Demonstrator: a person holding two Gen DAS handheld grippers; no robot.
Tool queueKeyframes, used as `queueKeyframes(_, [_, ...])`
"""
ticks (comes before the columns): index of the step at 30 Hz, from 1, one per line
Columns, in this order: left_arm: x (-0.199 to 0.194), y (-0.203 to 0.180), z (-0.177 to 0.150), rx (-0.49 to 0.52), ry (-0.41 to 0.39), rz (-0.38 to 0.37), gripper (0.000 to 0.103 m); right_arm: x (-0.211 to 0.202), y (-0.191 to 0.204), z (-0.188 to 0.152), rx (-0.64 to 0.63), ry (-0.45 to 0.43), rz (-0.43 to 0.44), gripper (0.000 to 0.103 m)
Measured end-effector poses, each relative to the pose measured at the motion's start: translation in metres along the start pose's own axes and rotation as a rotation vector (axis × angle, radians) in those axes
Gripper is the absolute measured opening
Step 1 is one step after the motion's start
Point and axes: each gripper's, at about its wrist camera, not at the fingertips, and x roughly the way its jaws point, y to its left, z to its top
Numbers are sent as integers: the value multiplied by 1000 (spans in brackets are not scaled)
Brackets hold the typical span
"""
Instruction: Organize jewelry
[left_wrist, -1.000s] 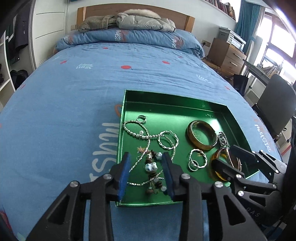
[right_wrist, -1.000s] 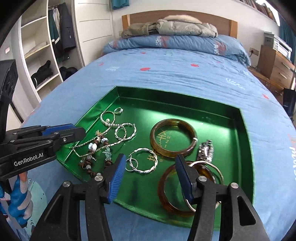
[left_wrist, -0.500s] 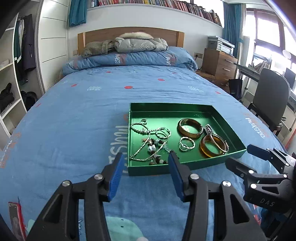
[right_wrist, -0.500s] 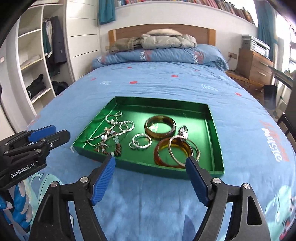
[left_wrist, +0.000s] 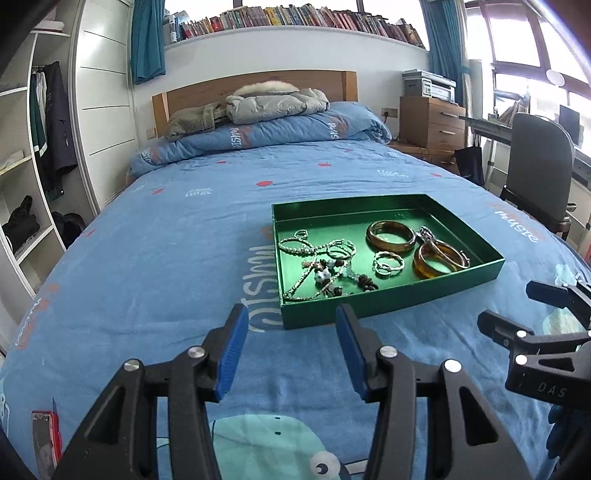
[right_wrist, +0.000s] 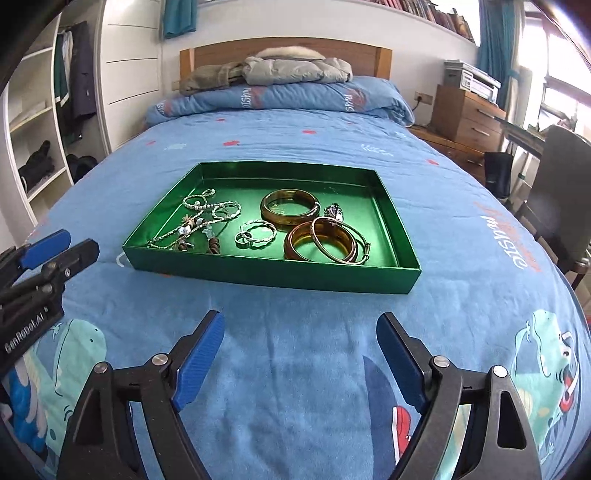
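Two hand-held grippers hover over a blue patterned bedspread (right_wrist: 295, 122), short of the shallow green metal tray (right_wrist: 280, 275) holding the jewelry. The left gripper (left_wrist: 288, 349) stands open and empty; the right gripper (right_wrist: 300, 360) is opening, nothing between its blue pads. Any pick would best come in over the tray's near wall, one piece at a time: the beaded silver chains (left_wrist: 317, 264) lie tangled, and a thin wire bangle rests across the amber bangle (right_wrist: 321, 242).

A home bedroom: a made bed (left_wrist: 207, 229) with wooden headboard (left_wrist: 255, 83), open wardrobe (left_wrist: 33, 155), and bookshelf (left_wrist: 295, 18) above.
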Motion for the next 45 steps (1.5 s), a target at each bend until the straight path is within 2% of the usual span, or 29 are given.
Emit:
queueKeyframes(8, [-3, 0, -16, 13, -1, -28, 47, -4, -6, -13, 74, 11, -84, 85])
queueKeyframes(16, [-7, 9, -25, -11, -13, -12, 47, -13, -5, -24, 65, 14, -138, 90])
queueKeyframes(24, [-11, 3, -28, 1, -31, -8, 47, -14, -2, -25, 68, -2, -143, 102])
queueKeyframes(29, [-11, 4, -28, -10, -30, 4, 48, -12, -2, -28, 74, -1, -147, 103])
queueKeyframes(33, [-14, 6, -27, -20, -46, 3, 56, -13, -3, -29, 79, -11, -143, 103])
queueKeyframes(45, [-20, -3, -28, -10, -54, 5, 57, -17, -10, -37, 77, -20, -125, 103])
